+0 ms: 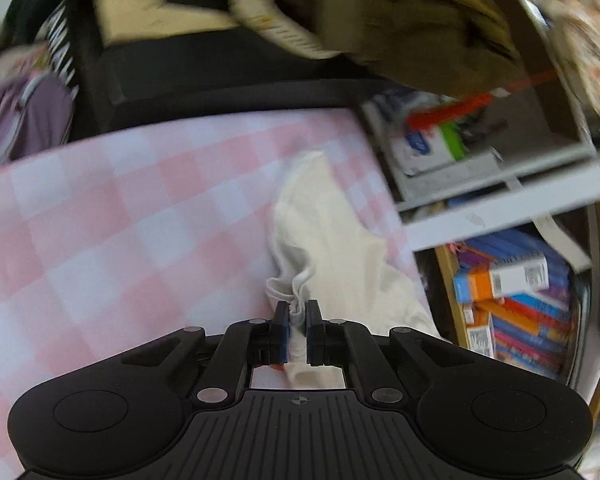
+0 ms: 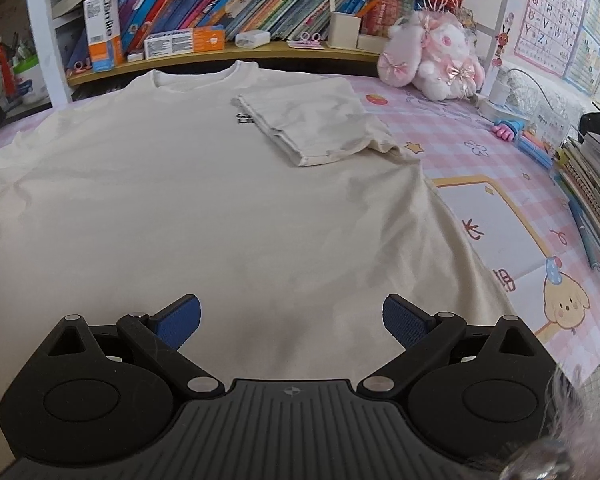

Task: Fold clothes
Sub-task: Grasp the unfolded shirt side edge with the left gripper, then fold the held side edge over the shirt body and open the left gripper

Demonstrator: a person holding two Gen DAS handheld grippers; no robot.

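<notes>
Cream T-shirt (image 2: 188, 200): spread flat on pink checked mat (image 2: 452, 136), right sleeve (image 2: 316, 120) folded inward at 1 o'clock. Bunched fabric (image 1: 324, 240) is clamped by left gripper (image 1: 298, 314). Right gripper (image 2: 292, 320) is spread wide, above hem. Bookshelf (image 2: 220, 32) at 12 o'clock; plush rabbit (image 2: 436, 52) at 2 o'clock.

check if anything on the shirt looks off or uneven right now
One side only is folded: the right sleeve lies doubled over the t-shirt chest, covering part of the print. The other sleeve is bunched in the shut left gripper. The right gripper hangs open.
</notes>
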